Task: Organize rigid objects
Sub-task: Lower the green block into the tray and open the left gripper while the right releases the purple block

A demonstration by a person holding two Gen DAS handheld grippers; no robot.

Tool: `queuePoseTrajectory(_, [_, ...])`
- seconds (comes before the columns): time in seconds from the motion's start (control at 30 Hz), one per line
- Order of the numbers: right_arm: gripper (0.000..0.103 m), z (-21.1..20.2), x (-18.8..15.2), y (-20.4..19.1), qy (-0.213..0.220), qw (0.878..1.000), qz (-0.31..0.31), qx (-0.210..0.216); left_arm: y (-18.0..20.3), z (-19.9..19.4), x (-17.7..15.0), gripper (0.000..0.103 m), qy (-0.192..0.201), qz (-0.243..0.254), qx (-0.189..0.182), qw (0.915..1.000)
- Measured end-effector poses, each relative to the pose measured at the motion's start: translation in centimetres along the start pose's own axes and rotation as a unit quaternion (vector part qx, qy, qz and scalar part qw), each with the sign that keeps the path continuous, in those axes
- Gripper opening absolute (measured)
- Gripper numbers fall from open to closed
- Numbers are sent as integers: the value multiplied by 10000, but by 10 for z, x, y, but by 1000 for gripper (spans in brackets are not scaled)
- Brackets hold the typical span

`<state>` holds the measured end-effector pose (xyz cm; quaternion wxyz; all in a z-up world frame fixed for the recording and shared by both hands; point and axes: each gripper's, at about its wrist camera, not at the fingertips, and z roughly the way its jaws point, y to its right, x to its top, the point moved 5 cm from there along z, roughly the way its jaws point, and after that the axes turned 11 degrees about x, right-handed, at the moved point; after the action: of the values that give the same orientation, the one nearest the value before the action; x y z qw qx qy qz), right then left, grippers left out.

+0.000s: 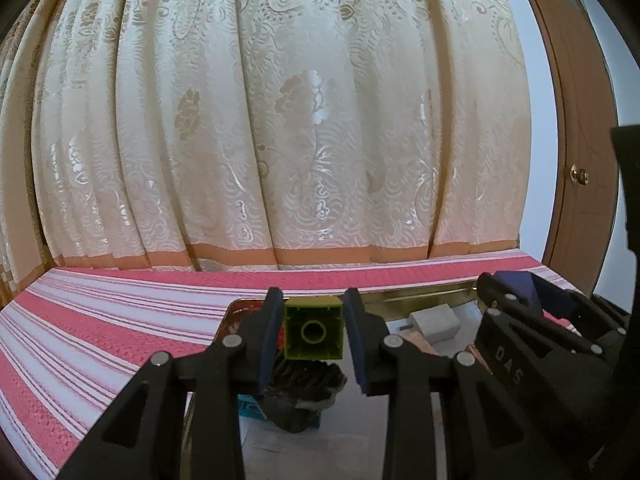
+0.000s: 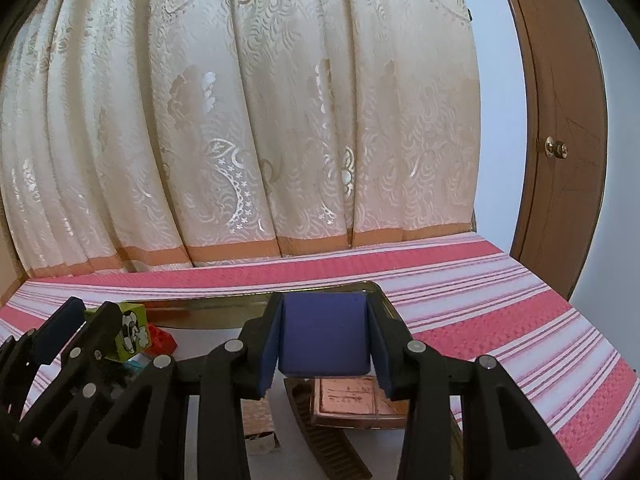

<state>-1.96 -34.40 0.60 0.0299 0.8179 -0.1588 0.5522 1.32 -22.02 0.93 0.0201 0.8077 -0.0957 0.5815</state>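
A lime-green toy brick [image 1: 314, 330] hangs above the tray, pinched between two finger pads, its hollow underside with a round tube facing the left wrist camera. From the right wrist view the same brick [image 2: 134, 330] shows a black-and-white picture on one side face. A dark blue block [image 2: 323, 334] with rounded corners is clamped flat-on between pads farther right, also raised over the tray. A red brick [image 2: 163, 338] lies in the tray just beyond the green one.
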Motion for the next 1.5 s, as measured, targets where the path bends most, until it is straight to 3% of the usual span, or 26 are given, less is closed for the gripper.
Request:
queuePoseTrajectory(0.23, [43, 11, -7, 3, -316, 9994, 101, 57, -1, 18, -11, 30, -466, -105, -8, 9989])
queuePoseTrajectory(0.87, [43, 21, -15, -3, -563, 9984, -66, 16, 4, 21, -15, 31, -455, 39, 22, 9990])
queuePoseTrajectory(0.93, [43, 22, -15, -3, -550, 9985, -43, 45, 5, 25, -18, 37, -593, 45, 35, 9982])
queuePoseTrajectory(1.0, [45, 26, -17, -3, -586, 9982, 3, 149, -1, 29, -19, 69, -695, -62, 141, 9975])
queuePoseTrajectory(1.07, [48, 27, -19, 0, -660, 9975, 132, 221, -12, 30, -20, 82, -737, -322, 299, 9963])
queuePoseTrajectory(1.17, [69, 25, -18, 2, -671, 9974, 178, 171, -30, 25, -20, 101, -635, -763, 408, 9942])
queuePoseTrajectory(1.2, [79, 23, -18, 3, -638, 9976, 196, 170, -35, 24, -20, 103, -601, -876, 404, 9935])
queuePoseTrajectory(1.3, [92, 14, -13, 5, -371, 9989, 237, 175, -44, 20, -20, 103, -489, -1134, 181, 9922])
queuePoseTrajectory(1.5, [93, 13, -13, -2, -339, 9994, -20, 43, -47, 11, -17, 103, -292, -978, 311, 9943])
